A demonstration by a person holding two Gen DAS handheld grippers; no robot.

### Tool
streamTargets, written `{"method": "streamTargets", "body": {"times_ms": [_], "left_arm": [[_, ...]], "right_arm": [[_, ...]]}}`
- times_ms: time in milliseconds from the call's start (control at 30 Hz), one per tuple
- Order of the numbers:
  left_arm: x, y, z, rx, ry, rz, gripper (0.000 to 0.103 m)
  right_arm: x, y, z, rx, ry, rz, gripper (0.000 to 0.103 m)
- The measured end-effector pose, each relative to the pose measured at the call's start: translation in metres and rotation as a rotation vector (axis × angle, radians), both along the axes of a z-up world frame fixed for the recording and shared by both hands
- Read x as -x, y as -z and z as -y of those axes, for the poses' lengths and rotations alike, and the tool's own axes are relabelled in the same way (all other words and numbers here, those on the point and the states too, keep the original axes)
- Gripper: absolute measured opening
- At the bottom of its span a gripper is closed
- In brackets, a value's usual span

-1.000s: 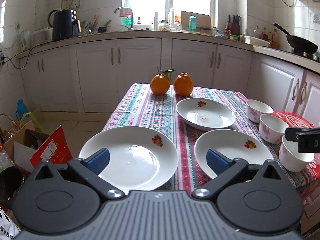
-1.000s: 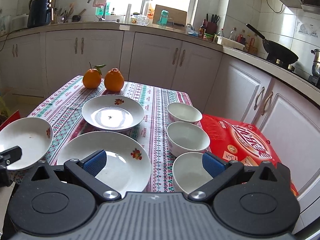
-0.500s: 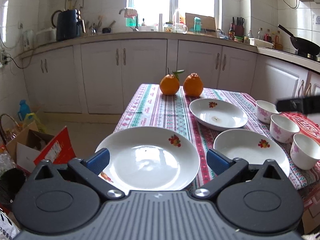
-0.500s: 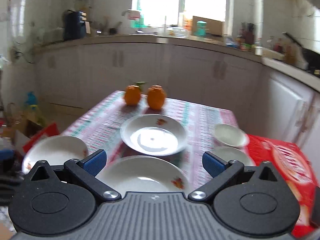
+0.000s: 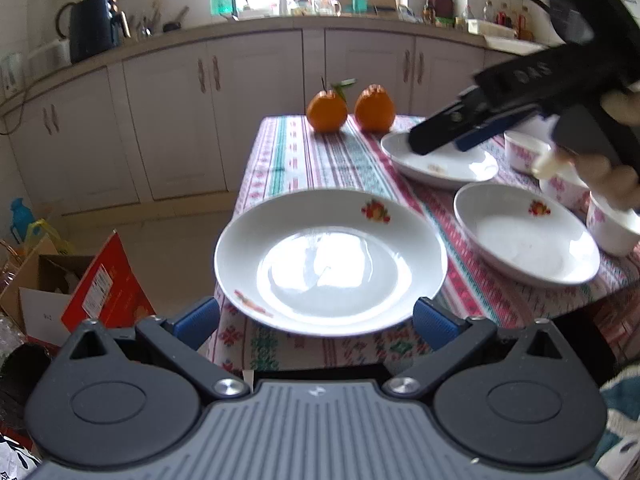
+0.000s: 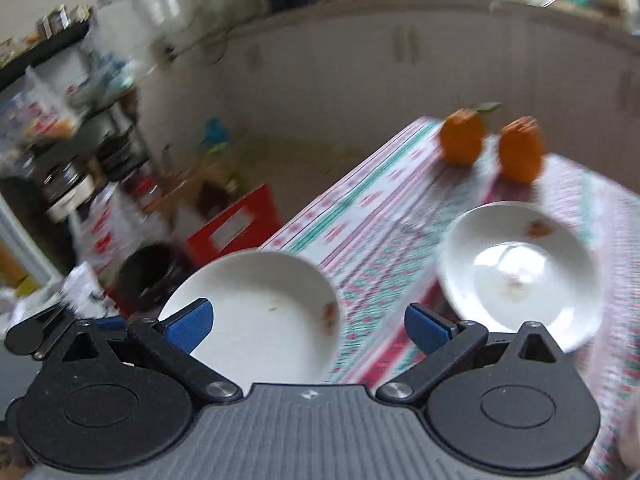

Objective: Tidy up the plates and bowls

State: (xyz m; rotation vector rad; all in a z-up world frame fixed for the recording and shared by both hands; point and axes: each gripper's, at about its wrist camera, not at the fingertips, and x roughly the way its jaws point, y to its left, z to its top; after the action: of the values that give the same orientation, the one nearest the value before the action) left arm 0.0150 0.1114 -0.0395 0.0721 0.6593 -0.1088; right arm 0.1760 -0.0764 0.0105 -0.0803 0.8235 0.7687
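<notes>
on the striped tablecloth (image 5: 320,160), 3 white fruit-printed plates (image 5: 330,260).

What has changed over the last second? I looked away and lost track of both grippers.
The right gripper swung left from the bowls and now reaches over the far plate, open. The left gripper, also open, closed in on the near plate. Nothing was grasped; plates, bowls and oranges stayed put.

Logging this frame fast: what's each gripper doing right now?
Left gripper: jaws open, empty, just short of the near plate.
Right gripper: jaws open, empty, above the table.
</notes>
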Motion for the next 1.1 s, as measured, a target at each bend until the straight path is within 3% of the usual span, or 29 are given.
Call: {"method": "streamTargets", "body": {"times_ms": [367,867,1100], "left_arm": [[-0.022,0.021,-0.012,0.001,0.110,-0.076,0.102],[-0.032,0.027,-0.018,0.029,0.176,-0.113,0.102],[-0.035,0.026,-0.021,0.032,0.191,-0.126,0.102]], "right_arm": [[-0.067,0.040,-0.034,0.035,-0.105,-0.218,0.100],[-0.093,0.062,-0.055,0.037,-0.201,-0.322,0.066],[-0.096,0.064,-0.057,0.030,-0.211,-0.339,0.066]]}}
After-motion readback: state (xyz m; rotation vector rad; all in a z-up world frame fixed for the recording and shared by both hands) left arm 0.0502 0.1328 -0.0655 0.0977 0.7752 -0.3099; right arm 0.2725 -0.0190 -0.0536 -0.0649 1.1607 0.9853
